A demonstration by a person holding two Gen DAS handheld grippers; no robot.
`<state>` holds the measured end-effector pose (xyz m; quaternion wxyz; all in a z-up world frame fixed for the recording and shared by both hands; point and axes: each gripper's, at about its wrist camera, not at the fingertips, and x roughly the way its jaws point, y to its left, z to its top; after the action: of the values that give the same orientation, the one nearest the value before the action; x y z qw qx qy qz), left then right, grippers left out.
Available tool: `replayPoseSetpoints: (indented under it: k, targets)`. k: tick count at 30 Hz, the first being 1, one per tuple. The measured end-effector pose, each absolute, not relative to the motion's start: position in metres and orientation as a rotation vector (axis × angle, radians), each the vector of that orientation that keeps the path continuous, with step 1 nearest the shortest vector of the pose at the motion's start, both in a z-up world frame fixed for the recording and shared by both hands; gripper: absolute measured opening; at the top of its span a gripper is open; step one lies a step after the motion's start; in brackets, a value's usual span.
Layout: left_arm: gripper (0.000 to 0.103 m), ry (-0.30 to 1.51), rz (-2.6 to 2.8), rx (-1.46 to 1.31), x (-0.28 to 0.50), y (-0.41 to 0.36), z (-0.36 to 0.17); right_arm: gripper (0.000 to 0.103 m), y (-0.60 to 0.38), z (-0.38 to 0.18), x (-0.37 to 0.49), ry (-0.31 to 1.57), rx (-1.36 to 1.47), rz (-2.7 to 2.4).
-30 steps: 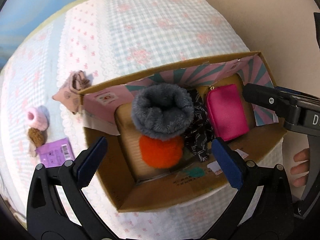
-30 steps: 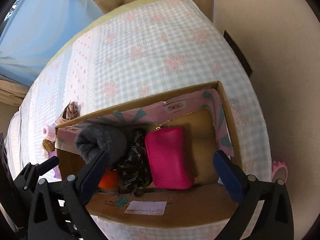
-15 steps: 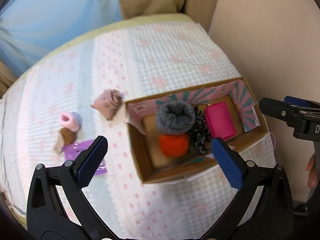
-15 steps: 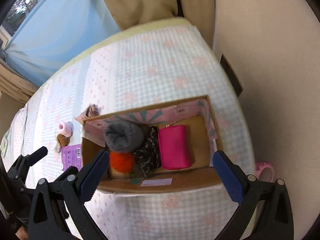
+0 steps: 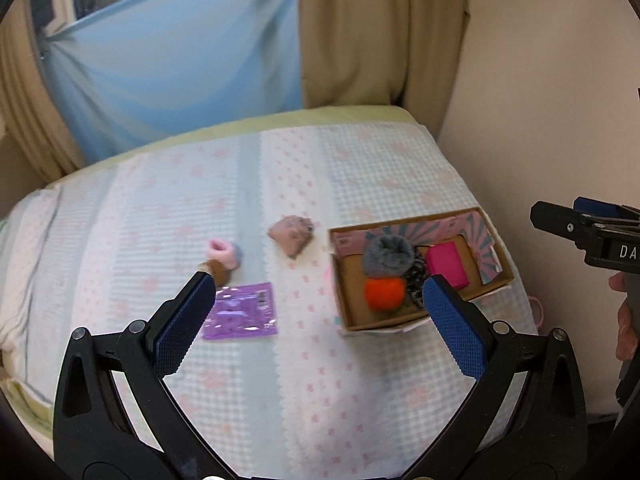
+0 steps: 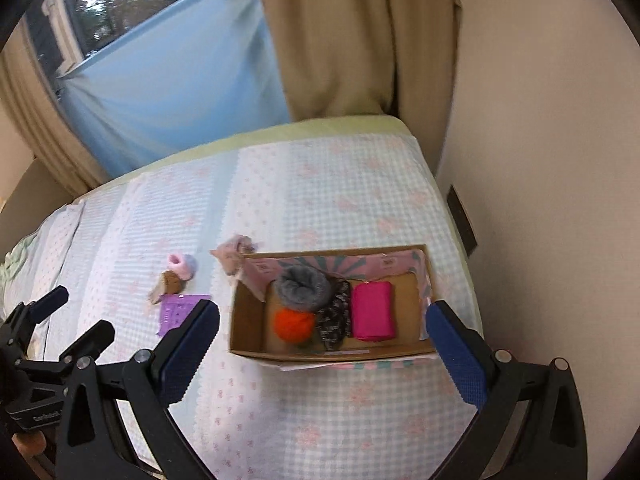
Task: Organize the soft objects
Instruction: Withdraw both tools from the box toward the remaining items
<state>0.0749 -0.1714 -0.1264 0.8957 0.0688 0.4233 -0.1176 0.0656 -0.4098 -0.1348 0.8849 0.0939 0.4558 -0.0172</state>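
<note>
Both grippers have pulled well back from the cardboard box (image 6: 332,354) within the last second, so the box, which filled each view, now sits small at right of centre; left gripper (image 5: 320,320) and right gripper (image 6: 322,344) are spread wide, holding nothing. Judgement: one placement finished, next pick pending. Bed sheet (image 5: 360,168), checked with pink flowers, fills the middle; blue curtain (image 5: 172,64) upper left, beige wall right. Grey fluffy item (image 6: 304,286), pink pouch (image 6: 373,311), orange pom-pom (image 6: 294,324) lie inside. Purple packet (image 5: 242,311), pink scrunchie (image 5: 225,254), pink cloth (image 5: 291,234) remain outside, centre-left.
</note>
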Motion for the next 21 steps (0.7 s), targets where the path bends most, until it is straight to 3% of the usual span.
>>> replayPoseSetpoints:
  k: [11,21]
  targets:
    - [0.103,0.834,-0.189,0.136,0.066,-0.09,-0.111,0.103,-0.335,-0.108,0.056,0.866,0.13,0.092]
    - [0.103,0.854,-0.286,0.146,0.113,-0.005,-0.13,0.103,-0.243,-0.12,0.084,0.888,0.062,0.161]
